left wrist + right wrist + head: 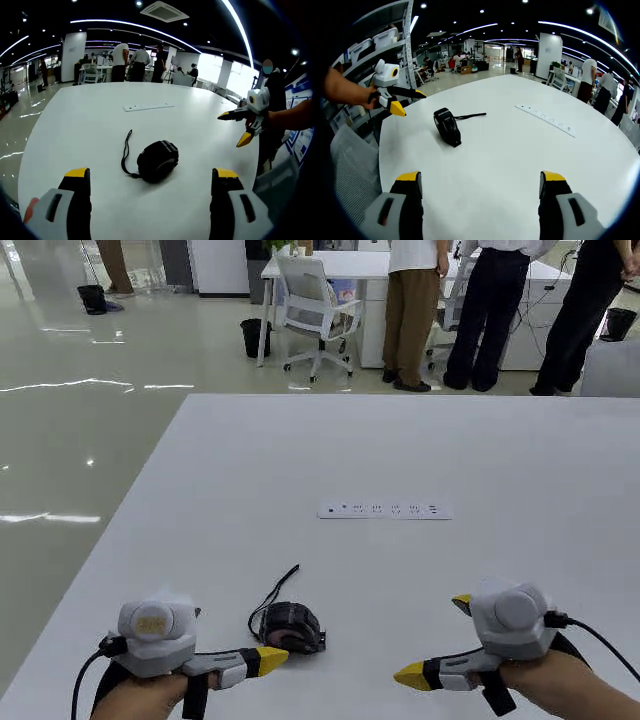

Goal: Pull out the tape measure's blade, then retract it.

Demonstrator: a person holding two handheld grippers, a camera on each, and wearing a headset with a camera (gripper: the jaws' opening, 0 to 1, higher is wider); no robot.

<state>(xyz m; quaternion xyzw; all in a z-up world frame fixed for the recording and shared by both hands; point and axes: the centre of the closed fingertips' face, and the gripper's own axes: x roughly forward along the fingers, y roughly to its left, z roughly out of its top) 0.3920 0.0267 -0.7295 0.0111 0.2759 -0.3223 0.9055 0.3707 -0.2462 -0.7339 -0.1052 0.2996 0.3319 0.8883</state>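
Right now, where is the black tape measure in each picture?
Head view: the tape measure sits low, left of centre.
Left gripper view: the tape measure is near the middle, slightly below centre.
Right gripper view: the tape measure is left of centre.
Shared landmark: the white power strip, above it in the head and left gripper views, to its right in the right gripper view.

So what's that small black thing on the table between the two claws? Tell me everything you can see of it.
It's a tape measure: a compact, rounded black case, seemingly plastic with a rubbery grip. No blade is pulled out. A thin black cord loops from one end and trails across the white table, where the case rests. It sits nearer the left claw than the right claw; both are open and neither touches it.
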